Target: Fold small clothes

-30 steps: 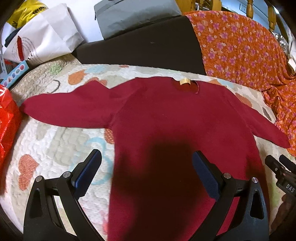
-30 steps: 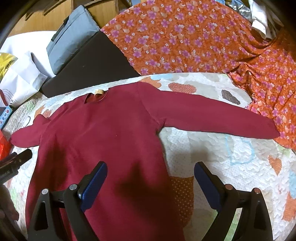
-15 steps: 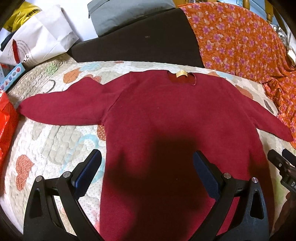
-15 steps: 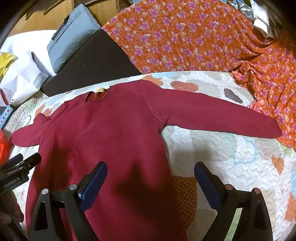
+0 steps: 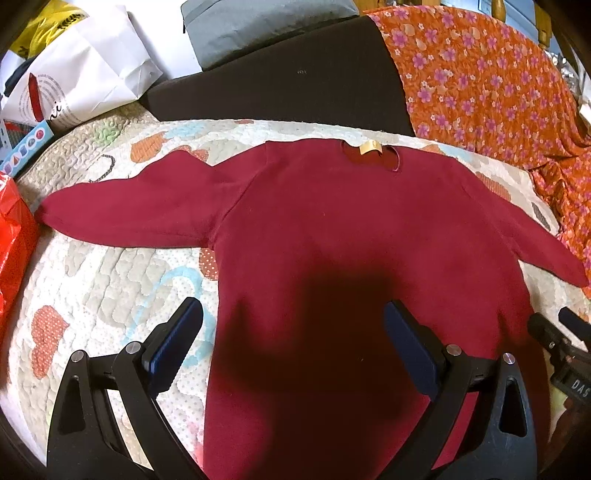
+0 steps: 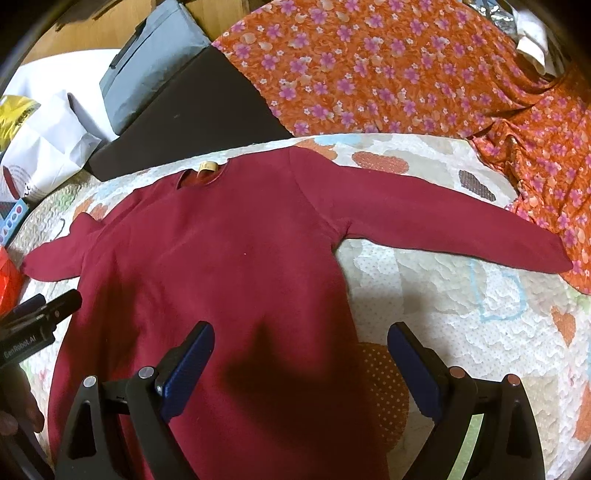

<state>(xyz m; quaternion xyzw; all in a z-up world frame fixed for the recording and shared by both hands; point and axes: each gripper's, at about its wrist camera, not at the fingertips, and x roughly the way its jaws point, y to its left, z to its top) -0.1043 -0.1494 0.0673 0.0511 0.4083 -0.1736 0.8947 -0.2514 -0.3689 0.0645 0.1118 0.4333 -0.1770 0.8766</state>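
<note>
A dark red long-sleeved top (image 5: 332,240) lies flat on a quilted mat (image 5: 110,288), neck with a tan label (image 5: 369,147) at the far side, both sleeves spread out. It also shows in the right wrist view (image 6: 221,266). My left gripper (image 5: 293,339) is open and empty above the top's lower left part. My right gripper (image 6: 301,365) is open and empty above the top's lower right edge. Each gripper shows at the edge of the other's view.
An orange flowered cloth (image 6: 388,66) lies at the back right. A dark cushion (image 5: 280,85) and a grey bag (image 5: 258,18) lie behind the mat. A white paper bag (image 5: 81,74) and a red bag (image 5: 14,251) are at the left.
Both grippers have drifted slightly over the top; the top sits a little lower and more centred in the left view. Both stay open. The top has not moved.
</note>
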